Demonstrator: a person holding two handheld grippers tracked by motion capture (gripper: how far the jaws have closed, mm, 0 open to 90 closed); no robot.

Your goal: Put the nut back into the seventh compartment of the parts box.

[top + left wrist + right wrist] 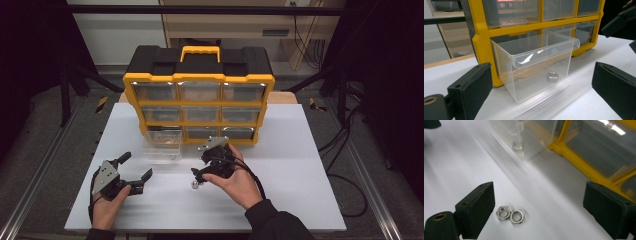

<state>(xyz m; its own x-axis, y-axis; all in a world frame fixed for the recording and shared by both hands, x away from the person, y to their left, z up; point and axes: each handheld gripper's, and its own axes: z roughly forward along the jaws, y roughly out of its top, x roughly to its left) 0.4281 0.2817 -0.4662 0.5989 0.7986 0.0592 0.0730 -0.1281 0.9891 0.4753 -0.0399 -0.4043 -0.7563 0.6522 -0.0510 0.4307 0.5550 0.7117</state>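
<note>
Two nuts (510, 214) lie touching on the white bench (300, 165), near the pulled-out clear drawer (536, 62) that already holds one nut (552, 76). The right tongs (537, 211) hover spread above the pair, ready to pinch; the left tongs (541, 92) wait spread, facing the drawer.

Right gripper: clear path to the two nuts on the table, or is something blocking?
Probably yes. The right gripper is open, and the two nuts lie side by side on bare table between its jaws, nearer one jaw.
</note>
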